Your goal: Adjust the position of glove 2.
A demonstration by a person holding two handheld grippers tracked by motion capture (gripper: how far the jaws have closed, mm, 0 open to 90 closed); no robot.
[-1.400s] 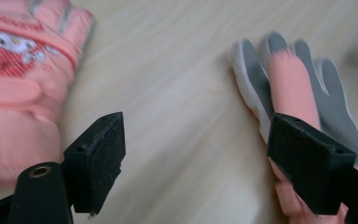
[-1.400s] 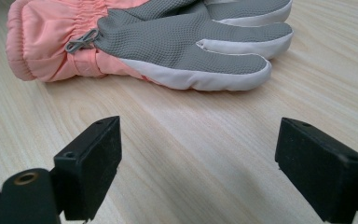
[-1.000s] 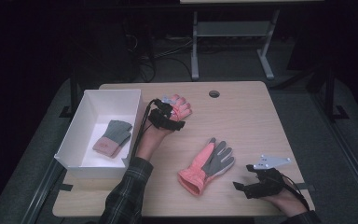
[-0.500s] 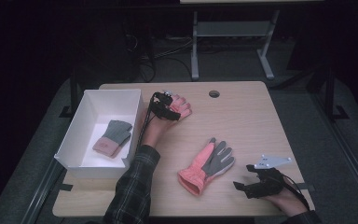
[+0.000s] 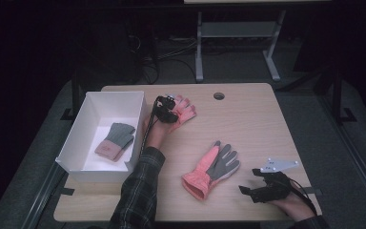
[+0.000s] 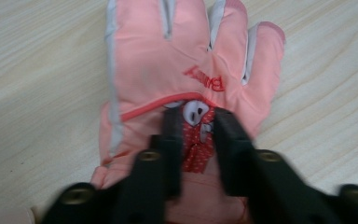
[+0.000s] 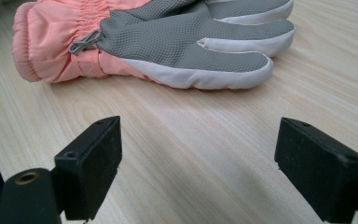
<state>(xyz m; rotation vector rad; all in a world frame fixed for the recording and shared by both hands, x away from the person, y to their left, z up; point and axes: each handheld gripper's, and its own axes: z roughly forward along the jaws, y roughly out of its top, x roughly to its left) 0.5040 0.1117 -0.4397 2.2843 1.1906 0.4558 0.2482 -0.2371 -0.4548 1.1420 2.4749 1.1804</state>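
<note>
1. The left gripper sits on the pink glove at the far side of the table, just right of the white box.
2. Its jaws have just been closing, and in the left gripper view they pinch a fold of the pink glove at its red dotted patch, the pads pressing the cloth from both sides.
3. The glove's fingers point away from this gripper; its cuff lies under the jaws.
4. The right gripper rests near the table's front right edge, jaws spread wide with nothing between them.
5. Ahead of the right gripper, a little apart, lies the second glove, grey palm up, its pink cuff to the left of the jaws in that view.
6. In the high view this second glove lies just left of the right gripper, well apart from the left one.
7. A third glove, grey with a pink cuff, lies inside the box, left of the left gripper.
</note>
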